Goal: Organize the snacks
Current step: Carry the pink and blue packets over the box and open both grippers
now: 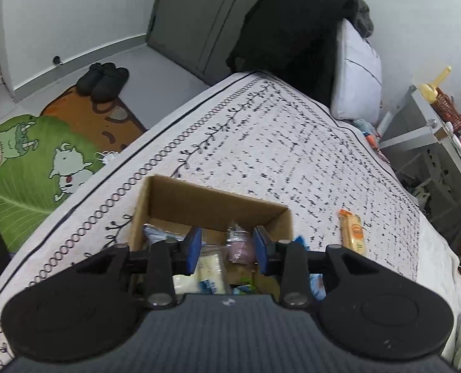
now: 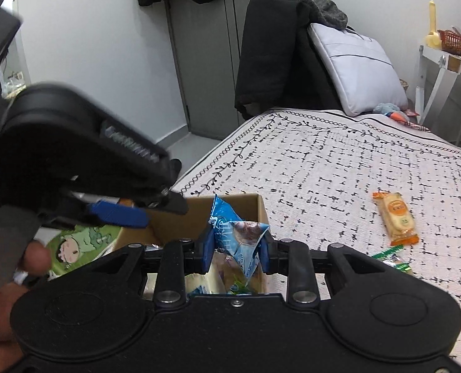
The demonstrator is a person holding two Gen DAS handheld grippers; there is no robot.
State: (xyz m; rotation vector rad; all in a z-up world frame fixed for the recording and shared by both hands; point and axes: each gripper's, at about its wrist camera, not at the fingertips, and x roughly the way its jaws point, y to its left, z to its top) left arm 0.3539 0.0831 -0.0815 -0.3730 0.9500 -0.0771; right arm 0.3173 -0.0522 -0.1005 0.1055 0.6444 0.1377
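1. Cardboard box (image 1: 213, 205): open-topped, on the patterned bedspread (image 1: 292, 155), near its left edge. Holds several wrapped snacks, among them a pale packet (image 1: 210, 269) and a clear-wrapped pinkish item (image 1: 241, 247).
2. Left gripper (image 1: 227, 245): above the box, blue pads (image 1: 194, 245) set apart, nothing between them; the snacks seen in the gap lie below in the box.
3. Right gripper (image 2: 237, 245): over the near side of the box, fingers closed onto a blue snack packet (image 2: 236, 233), which stands upright between the pads and rises above them.
4. Orange-ended biscuit packet (image 2: 396, 217): flat on the bedspread, right of the box, well apart from it.
5. Green-striped wrapper (image 2: 392, 256): on the bedspread near the right gripper's right finger, partly hidden.
6. Hand (image 2: 9, 283): at lower left of the right wrist view, grasping the left gripper's handle.
7. Grey cushion (image 2: 357, 68): propped at the far end of the bed.
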